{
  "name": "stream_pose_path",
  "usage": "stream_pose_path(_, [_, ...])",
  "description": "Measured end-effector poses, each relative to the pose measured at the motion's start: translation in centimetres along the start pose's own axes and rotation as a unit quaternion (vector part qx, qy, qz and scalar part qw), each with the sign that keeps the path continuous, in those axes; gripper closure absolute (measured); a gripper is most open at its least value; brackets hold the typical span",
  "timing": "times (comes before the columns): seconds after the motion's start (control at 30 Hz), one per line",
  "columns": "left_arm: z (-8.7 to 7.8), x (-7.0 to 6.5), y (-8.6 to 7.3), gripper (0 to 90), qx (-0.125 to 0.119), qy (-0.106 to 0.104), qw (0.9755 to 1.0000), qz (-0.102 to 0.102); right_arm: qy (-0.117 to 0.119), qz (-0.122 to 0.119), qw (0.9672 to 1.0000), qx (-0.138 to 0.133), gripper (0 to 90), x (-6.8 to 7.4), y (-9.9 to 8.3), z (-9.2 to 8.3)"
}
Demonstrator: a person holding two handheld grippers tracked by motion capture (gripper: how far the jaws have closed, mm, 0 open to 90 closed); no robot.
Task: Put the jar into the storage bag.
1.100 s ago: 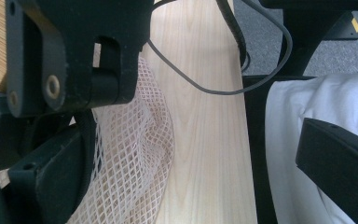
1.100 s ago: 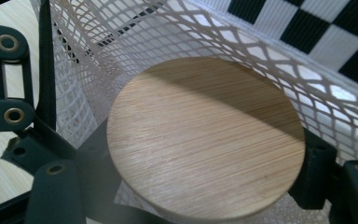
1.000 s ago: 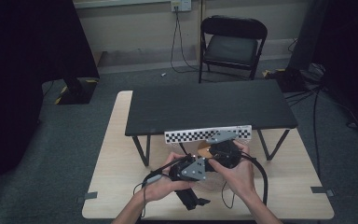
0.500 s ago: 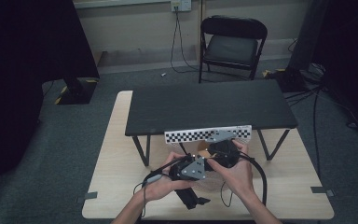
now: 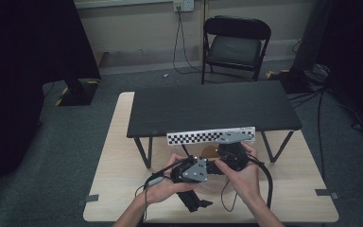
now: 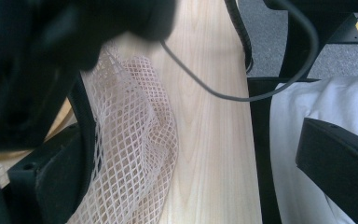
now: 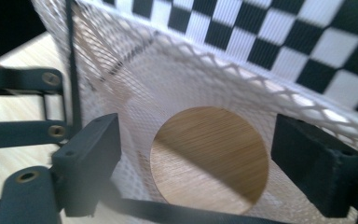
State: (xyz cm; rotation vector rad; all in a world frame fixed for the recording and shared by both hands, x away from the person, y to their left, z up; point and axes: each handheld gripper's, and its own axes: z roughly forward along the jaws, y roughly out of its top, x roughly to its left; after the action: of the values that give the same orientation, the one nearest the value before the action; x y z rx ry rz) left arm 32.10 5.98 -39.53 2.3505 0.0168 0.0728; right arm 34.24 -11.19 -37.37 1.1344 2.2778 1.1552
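overhead, both claws gape over white mesh (image 7: 135, 79) on the pale wooden table (image 5: 118, 156) by a black chair (image 5: 236, 45)

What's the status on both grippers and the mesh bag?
Right gripper open, wooden disc between jaws inside mesh bag. Left gripper open beside mesh. Checkered strip close behind.

The high view looks forward and down from above the person's side, taking in the pale wooden table (image 5: 123, 156) and folding chair (image 5: 236, 45) beyond. The left gripper view sits very close over white mesh (image 6: 135, 154), facing along the tabletop's edge. The right gripper view, also close, faces the checkered strip (image 7: 270, 42) through what seems the same mesh (image 7: 168, 79).
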Motion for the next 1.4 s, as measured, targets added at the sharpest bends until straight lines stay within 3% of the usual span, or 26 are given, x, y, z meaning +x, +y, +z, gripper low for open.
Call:
stream_pose_path(0.27, [0.0,0.2,-0.1,0.6,-0.001,-0.001,1.0,-0.002,0.031,0.021,0.9983,-0.044,8.9,-0.7,-0.2,-1.4])
stream_pose_path(0.37, [0.0,0.4,-0.1,1.3,-0.001,0.003,1.0,-0.004,0.032,0.019,0.998,-0.052,8.6,-0.8,-0.4,-1.5])
stream_pose_path(0.9, [-0.4,0.6,-0.2,3.9,-0.015,0.036,0.9992,-0.012,0.04,0.022,0.9964,-0.072,7.3,-1.1,-1.3,-2.1])
stream_pose_path(1.1, [-1.2,0.7,-0.1,3.6,-0.037,0.062,0.9971,-0.023,0.048,0.022,0.995,-0.085,7.2,-1.3,-1.3,-2.8])
stream_pose_path(1.4, [-2.3,0.7,-0.2,3.0,-0.055,0.075,0.9953,-0.028,0.056,0.033,0.9934,-0.094,7.1,-1.8,-2.3,-3.9])
